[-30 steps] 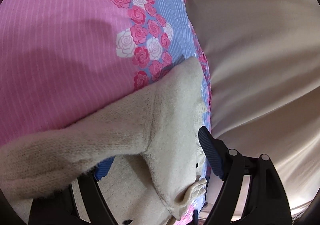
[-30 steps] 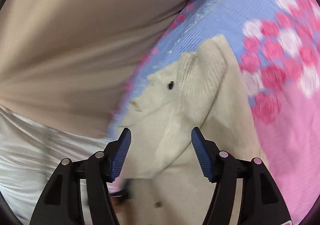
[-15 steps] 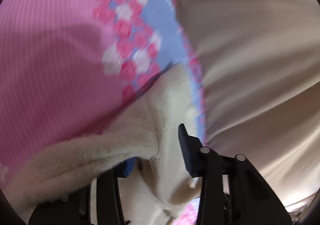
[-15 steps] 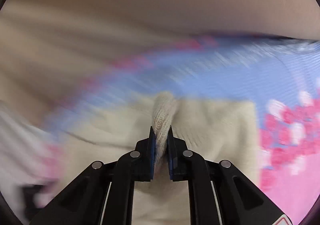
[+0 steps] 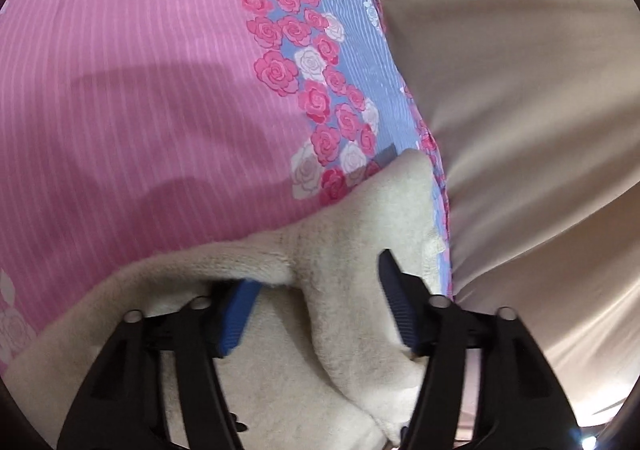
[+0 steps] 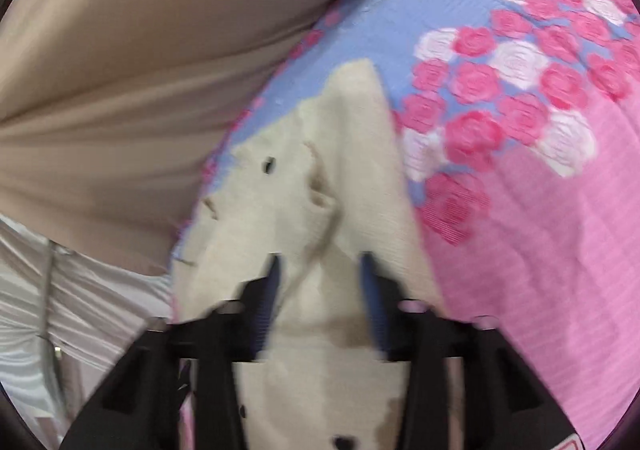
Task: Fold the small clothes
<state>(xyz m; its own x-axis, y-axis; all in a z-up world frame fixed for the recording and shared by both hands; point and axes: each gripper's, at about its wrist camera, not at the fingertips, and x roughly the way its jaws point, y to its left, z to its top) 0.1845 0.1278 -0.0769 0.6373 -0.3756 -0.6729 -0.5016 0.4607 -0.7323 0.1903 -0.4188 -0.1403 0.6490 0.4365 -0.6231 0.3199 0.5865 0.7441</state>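
A small cream knitted cardigan (image 5: pixel 352 234) with dark buttons lies on a pink bedsheet (image 5: pixel 140 110) near its blue rose border. It also shows in the right wrist view (image 6: pixel 320 186). My left gripper (image 5: pixel 316 290) is open, with a fold of the knit lying between its jaws and a sleeve draped over the left finger. My right gripper (image 6: pixel 320 282) is open over the cardigan's front, and the cloth lies loose between its fingers.
Beige cloth (image 5: pixel 520 110) hangs past the sheet's edge (image 5: pixel 440 190); it also shows in the right wrist view (image 6: pixel 140 70). White pleated fabric (image 6: pixel 80 298) lies at the lower left there. The pink sheet (image 6: pixel 540 250) stretches to the right.
My right gripper shut on a fold of the cardigan half a second ago and has now opened and let it go. My left gripper stays open over the knit.
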